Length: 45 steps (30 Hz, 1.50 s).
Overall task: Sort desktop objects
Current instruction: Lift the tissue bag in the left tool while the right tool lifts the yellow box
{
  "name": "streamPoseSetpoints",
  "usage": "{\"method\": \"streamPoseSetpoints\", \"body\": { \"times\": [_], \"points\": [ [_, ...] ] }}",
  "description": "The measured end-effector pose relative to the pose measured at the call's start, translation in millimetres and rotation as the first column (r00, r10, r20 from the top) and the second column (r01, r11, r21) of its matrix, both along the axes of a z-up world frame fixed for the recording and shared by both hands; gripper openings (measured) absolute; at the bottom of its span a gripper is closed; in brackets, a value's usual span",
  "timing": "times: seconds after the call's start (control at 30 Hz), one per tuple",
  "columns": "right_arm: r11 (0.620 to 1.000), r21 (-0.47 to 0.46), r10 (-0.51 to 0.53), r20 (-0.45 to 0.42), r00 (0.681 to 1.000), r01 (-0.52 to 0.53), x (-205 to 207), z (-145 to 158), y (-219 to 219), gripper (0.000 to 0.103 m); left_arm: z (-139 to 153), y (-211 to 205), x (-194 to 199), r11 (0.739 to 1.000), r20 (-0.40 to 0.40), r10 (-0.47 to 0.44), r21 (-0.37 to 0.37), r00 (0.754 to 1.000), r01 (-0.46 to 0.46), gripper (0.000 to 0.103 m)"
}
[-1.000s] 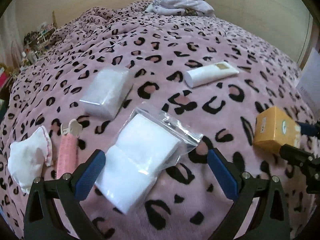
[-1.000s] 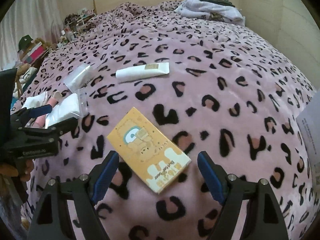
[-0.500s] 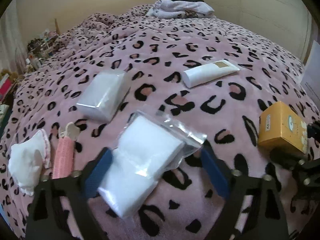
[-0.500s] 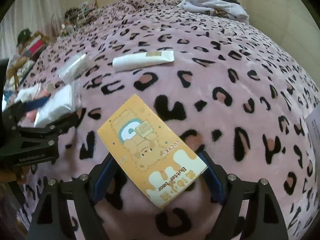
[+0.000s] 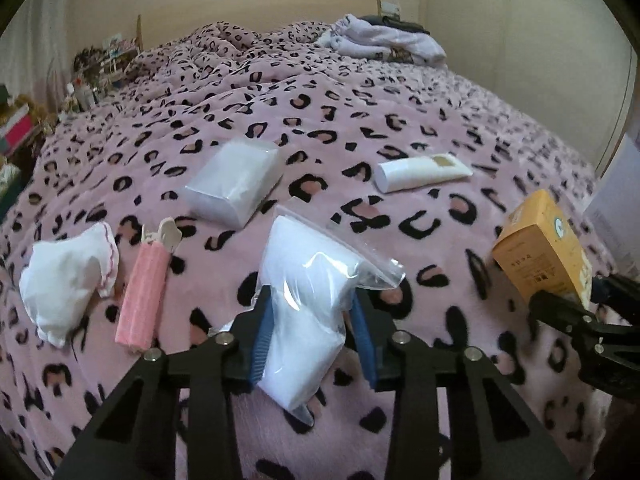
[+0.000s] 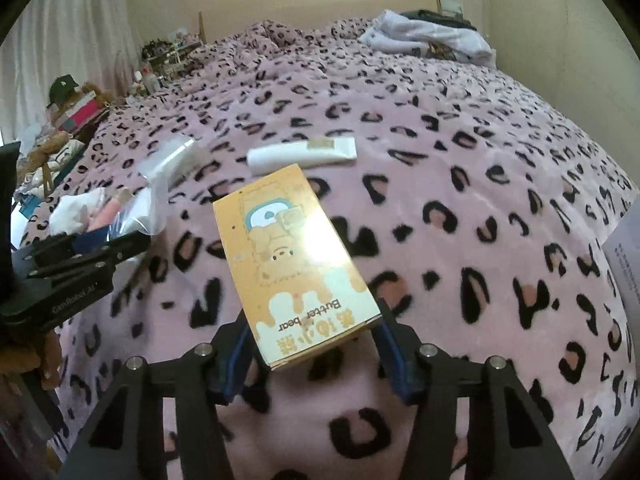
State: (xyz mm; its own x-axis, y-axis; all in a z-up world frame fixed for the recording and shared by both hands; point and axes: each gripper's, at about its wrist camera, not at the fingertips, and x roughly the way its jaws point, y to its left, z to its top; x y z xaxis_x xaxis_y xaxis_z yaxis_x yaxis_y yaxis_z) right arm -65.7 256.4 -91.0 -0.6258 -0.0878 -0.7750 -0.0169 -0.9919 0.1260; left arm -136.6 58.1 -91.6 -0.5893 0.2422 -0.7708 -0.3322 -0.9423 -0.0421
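Now I have my left claw (image 5: 316, 340) clamped on the clear zip bag of white pads (image 5: 308, 304) and my right claw (image 6: 312, 354) gripping the orange cartoon-bear carton (image 6: 292, 256); both are raised off the pink leopard-print bed (image 6: 460, 200), presumably for sorting.

Two bags (image 5: 308, 296) (image 5: 236, 184), one box (image 6: 294, 256), one tube (image 5: 422, 170)

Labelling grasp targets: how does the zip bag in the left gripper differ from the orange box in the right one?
The zip bag is clear, soft plastic over white padding, creased where the left gripper pinches it; the orange box is rigid printed card with flat faces. The bag's top flap hangs loose; the box looks closed. Both are clamped at their near end, the box by the right gripper.
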Motion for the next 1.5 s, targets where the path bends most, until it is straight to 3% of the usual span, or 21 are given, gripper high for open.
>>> {"method": "streamPoseSetpoints", "body": {
  "times": [0.2, 0.6, 1.13, 1.5],
  "points": [
    [1.000, -0.012, 0.012, -0.044, 0.999, -0.013, 8, 18, -8, 0.056, 16, -9, 14, 0.997, -0.008, 0.019, 0.071, 1.000, -0.018, 0.034],
    [0.999, -0.044, 0.019, -0.091, 0.996, -0.023, 35, 44, -15, 0.056, 52, -20, 53, 0.989, -0.035, 0.068, 0.137, 0.997, -0.063, 0.034],
    [0.998, -0.068, -0.016, -0.092, 0.996, 0.010, 80, 58, -5, 0.056, 85, 2, 111, 0.986, -0.042, 0.099, 0.137, 0.994, -0.093, 0.034],
    [0.996, -0.068, -0.067, -0.105, 0.992, 0.060, 103, 73, 19, 0.056, 95, 42, 132, 0.993, -0.028, 0.053, 0.105, 0.998, -0.050, 0.034]
  ]
}}
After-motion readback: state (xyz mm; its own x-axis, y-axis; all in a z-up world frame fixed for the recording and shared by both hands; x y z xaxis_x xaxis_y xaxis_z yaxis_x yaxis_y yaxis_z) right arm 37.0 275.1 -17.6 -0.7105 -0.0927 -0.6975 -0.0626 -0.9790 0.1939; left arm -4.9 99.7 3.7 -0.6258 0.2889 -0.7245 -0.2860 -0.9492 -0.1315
